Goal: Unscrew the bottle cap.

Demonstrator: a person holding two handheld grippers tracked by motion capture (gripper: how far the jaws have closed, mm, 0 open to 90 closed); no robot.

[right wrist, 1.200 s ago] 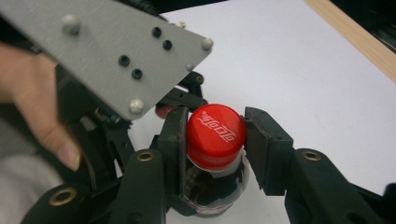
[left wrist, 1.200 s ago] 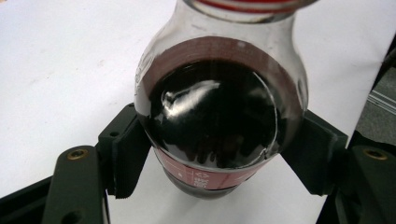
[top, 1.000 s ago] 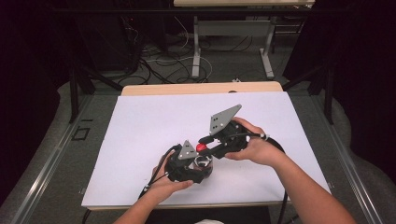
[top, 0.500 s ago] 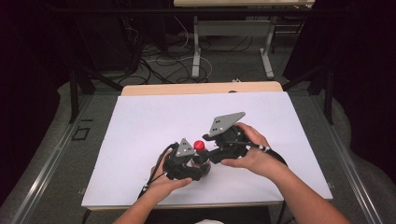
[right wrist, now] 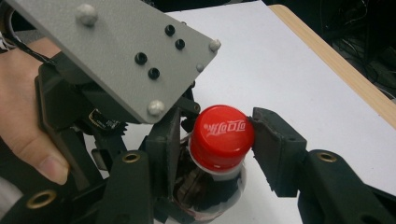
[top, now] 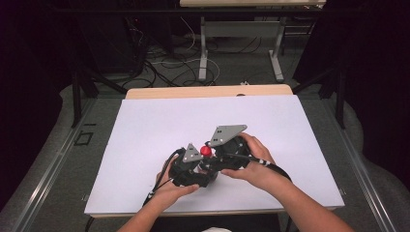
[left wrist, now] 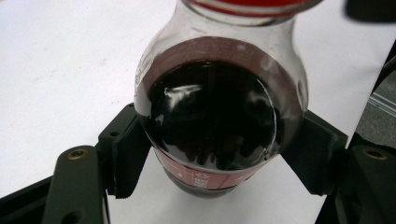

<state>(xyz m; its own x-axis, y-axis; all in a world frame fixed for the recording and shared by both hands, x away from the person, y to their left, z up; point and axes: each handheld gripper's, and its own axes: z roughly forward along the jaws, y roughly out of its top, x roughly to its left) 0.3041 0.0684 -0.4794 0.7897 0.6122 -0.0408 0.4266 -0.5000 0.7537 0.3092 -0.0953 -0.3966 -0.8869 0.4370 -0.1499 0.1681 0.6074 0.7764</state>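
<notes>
Bottle (left wrist: 219,116) sits squeezed in the left fingers (left wrist: 126,154); the right fingers (right wrist: 275,149) have been closing around its red cap (right wrist: 223,136).

Bottle (top: 205,157) betw. grippers, on table (top: 145,125).

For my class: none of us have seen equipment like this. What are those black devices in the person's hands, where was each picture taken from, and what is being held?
A person sits at a table covered by a white sheet, holding a hand-operated gripper with two black jaws in each hand. The high view looks down from above the table. The other two pictures come from small cameras riding on the grippers themselves.

The left gripper is clamped around the body of a small bottle of dark drink. The right gripper sits around the bottle's red cap; one pad touches the cap, and its jaws have just been closing. In the high view both hands meet over the cap.
</notes>
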